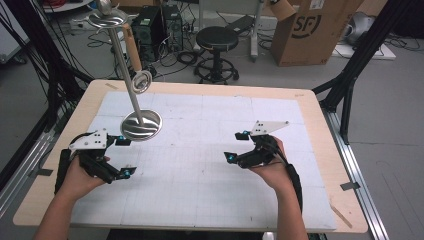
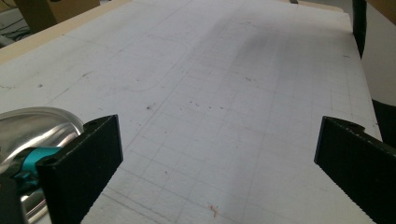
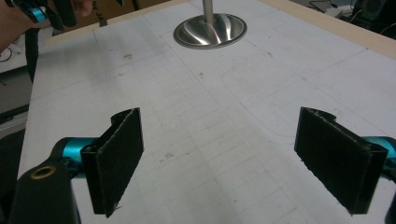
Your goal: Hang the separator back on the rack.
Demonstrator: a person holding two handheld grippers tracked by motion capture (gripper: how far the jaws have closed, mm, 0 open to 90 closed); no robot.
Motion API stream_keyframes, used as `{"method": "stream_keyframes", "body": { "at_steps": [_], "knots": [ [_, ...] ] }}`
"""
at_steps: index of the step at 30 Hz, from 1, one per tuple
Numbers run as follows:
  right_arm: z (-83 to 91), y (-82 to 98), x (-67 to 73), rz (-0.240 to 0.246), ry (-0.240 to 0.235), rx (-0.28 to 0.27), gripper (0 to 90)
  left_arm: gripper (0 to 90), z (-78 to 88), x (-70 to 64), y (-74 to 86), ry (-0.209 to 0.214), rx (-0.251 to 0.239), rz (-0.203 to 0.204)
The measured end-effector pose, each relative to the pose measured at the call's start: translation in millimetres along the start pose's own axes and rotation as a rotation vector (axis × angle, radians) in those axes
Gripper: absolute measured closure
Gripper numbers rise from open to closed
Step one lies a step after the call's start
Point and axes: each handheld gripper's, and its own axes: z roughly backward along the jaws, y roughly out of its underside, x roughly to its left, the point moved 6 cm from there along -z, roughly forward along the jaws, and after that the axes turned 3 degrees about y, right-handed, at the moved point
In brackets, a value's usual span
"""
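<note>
A metal stand rises from its round base [image 1: 142, 125] at the left of the white gridded mat [image 1: 210, 175], and its pole leans up to a dish at the top. A wooden-handled utensil [image 1: 133, 52] with a metal ring end hangs beside the pole. My left gripper [image 1: 125, 157] sits just below and left of the base, open with nothing between its fingers [image 2: 217, 158]; the base's edge [image 2: 32, 121] lies beside its left jaw. My right gripper [image 1: 236, 146] rests at mid-right of the mat, open and empty [image 3: 219, 158], facing the base [image 3: 210, 30] across bare mat.
The wooden table edge [image 1: 320, 150] borders the mat. Behind the table stand a black stool [image 1: 216, 39], a cardboard box [image 1: 310, 30] and computer towers [image 1: 155, 27]. Black frame posts [image 1: 350, 75] flank both sides.
</note>
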Motion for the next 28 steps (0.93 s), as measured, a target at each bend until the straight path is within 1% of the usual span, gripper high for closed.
{"method": "stream_keyframes", "body": {
  "at_steps": [11, 15, 25, 28],
  "knots": [
    [-0.7, 1.1, 1.8, 0.005, 0.003, 0.003, 14.6, 1.6, 0.6, -0.1, 0.0, 0.003, -0.002, 0.001],
    [-1.0, 1.6, 2.8, -0.002, 0.002, 0.006, 14.6, 1.6, 0.3, -0.1, 0.3, 0.003, 0.001, 0.001],
    [-0.9, 1.4, 2.2, 0.002, 0.001, -0.003, 14.6, 1.6, -0.1, -0.4, 0.5, 0.001, 0.003, 0.003],
    [-0.1, 1.7, 2.4, -0.005, 0.000, -0.001, 14.6, 1.6, -0.1, -0.3, 0.3, 0.001, 0.002, 0.001]
  ]
}}
